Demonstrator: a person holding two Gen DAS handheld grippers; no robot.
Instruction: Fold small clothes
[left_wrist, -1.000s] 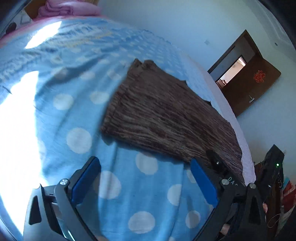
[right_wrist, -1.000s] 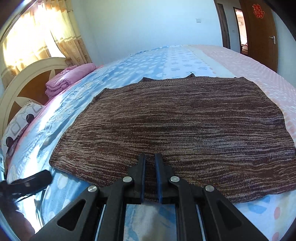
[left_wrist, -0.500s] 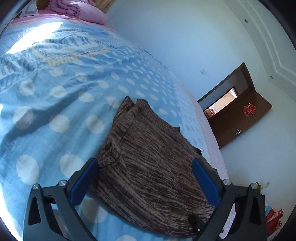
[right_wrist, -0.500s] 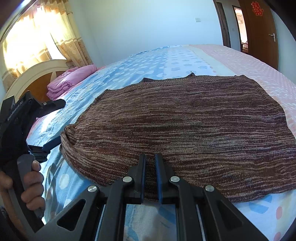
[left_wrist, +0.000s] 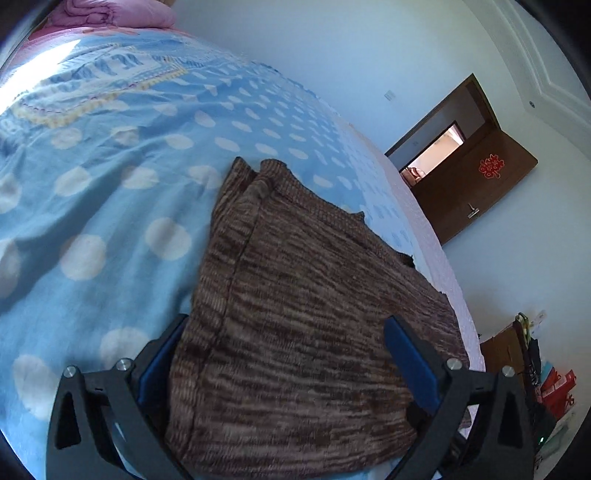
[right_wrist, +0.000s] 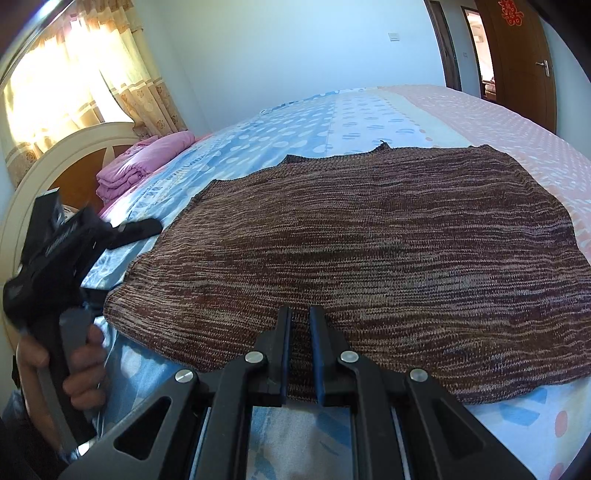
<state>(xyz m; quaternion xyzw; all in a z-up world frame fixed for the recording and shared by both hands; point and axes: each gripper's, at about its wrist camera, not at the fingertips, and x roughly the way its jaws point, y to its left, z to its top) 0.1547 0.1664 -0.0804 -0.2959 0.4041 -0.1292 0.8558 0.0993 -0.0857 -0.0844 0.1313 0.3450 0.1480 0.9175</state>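
Note:
A brown mottled knit garment (right_wrist: 369, 254) lies spread flat on the bed. My right gripper (right_wrist: 300, 312) is shut on the middle of its near hem. A hand (right_wrist: 79, 369) holds my left gripper (right_wrist: 74, 251) at the garment's left side. In the left wrist view the left gripper (left_wrist: 287, 318) stands wide open. The garment (left_wrist: 303, 295) lies between its two blue pads without being pinched. Its left edge looks raised and rounded against the left finger (left_wrist: 162, 354).
The bed has a blue polka-dot sheet (left_wrist: 110, 192) that turns pink (right_wrist: 498, 122) on the right. Folded pink bedding (right_wrist: 144, 162) sits by the white headboard (right_wrist: 40, 170) under sunlit curtains. A brown door (left_wrist: 476, 192) stands open. Red bags (left_wrist: 557, 387) lie beside the bed.
My left gripper moved in from the blue sheet over the garment's left side, which now lies between its open jaws, its left edge pushed in and rounded. The right gripper stayed still.

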